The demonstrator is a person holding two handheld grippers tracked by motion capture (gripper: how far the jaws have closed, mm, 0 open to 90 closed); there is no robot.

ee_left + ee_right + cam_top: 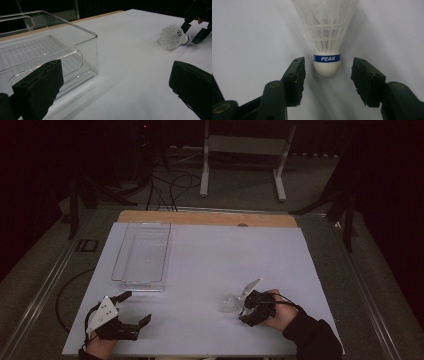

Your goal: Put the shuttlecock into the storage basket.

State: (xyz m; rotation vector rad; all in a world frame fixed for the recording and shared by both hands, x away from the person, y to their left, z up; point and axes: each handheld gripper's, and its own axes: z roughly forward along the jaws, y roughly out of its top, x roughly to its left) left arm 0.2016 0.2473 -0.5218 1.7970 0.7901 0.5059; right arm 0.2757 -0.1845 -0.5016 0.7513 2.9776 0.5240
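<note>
The step in hand looks like the grasp of the shuttlecock. It lies on its side on the white table, cork end towards the right claw and just ahead of a point midway between the pads, feather skirt pointing away. The right claw's jaws stand either side of the cork with a gap on both sides, so it is released, not yet clenched on anything. The left claw rests near the table's front edge, jaws wide apart and holding nothing, with the clear bin just beyond it. Next, I judge, the right claw must slide a little forward so the pads flank the cork and blue band, then close squarely on that firm part rather than the fragile skirt
</note>
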